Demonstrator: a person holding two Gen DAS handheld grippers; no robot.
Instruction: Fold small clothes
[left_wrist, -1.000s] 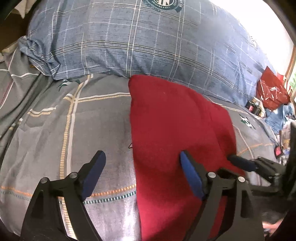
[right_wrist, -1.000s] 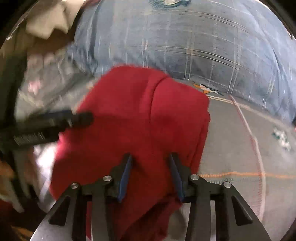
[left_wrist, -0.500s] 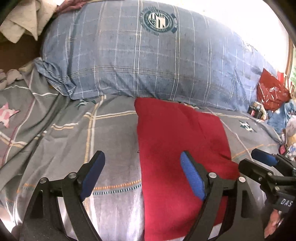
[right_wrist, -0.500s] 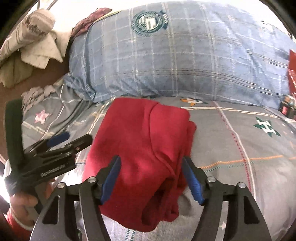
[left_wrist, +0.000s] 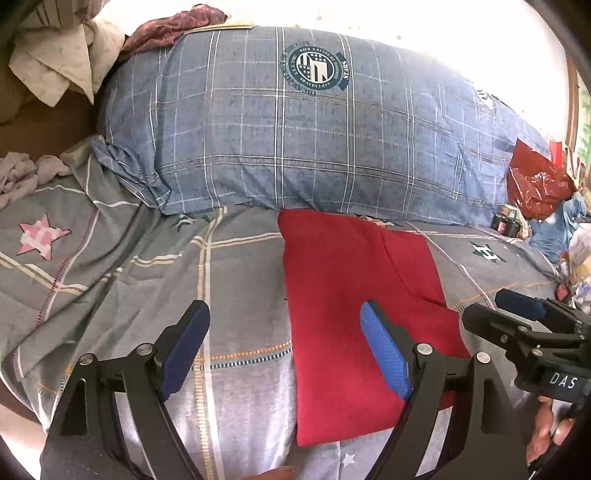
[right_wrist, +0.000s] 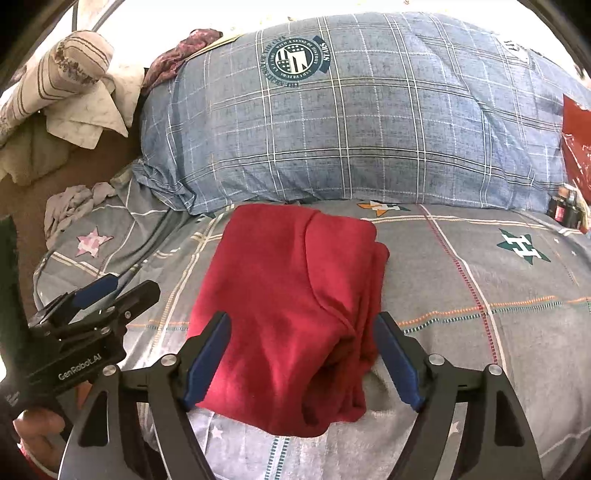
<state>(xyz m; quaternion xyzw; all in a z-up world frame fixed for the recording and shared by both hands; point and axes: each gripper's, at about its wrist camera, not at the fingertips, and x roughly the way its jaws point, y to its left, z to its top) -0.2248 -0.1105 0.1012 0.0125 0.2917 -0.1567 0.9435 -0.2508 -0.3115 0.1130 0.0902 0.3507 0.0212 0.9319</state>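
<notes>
the red garment lies folded into a soft, fleecy oblong on the bedspread, straight-edged on its left side, bunched into rolled layers along its right. its far end is just short of the big pillow at twelve o'clock. my right gripper hangs over the near end of the cloth, its jaws opening, the blue ribbed pads clear of the fabric with the garment showing between them. my left gripper is spread wide and holds nothing; its right pad sits above the garment's left part, its left pad above bare bedspread.

the bedspread is grey woven cotton with pale check lines, stitched dashes, a pink star at nine o'clock and green star badges. the pillow is blue-grey plaid with a round crest. crumpled cream cloths are heaped at ten o'clock. a shiny red plastic bag sits at two o'clock.
</notes>
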